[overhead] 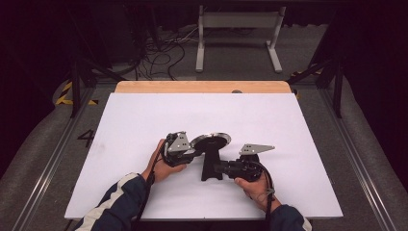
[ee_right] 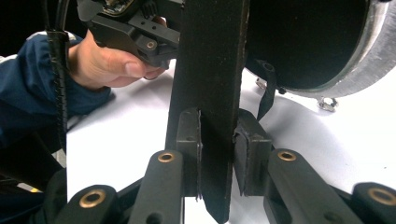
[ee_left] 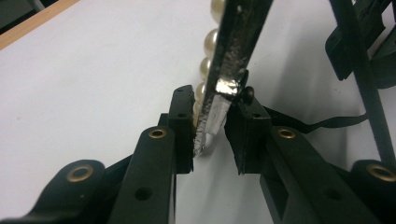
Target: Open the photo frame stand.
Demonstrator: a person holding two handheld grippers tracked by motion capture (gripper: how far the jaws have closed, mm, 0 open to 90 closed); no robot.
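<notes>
- Left gripper (overhead: 195,153): I see a black body topped by a grey three-cornered plate with small holes.
- Right gripper (overhead: 219,168): I note the same black build, its grey plate (overhead: 256,148) pointed like a wedge.
- Jaws, in both gripper views: matte black bars with brass-ringed rivets (ee_right: 166,157) and blocky black pads.
- Cable (overhead: 267,183): black, looping from the right gripper past the wrist; I see a ribbed black cable (ee_right: 59,79) in the right gripper view.
- Sleeves (overhead: 120,197): dark navy with white stripes; the right cuff (overhead: 288,216) is navy too.
</notes>
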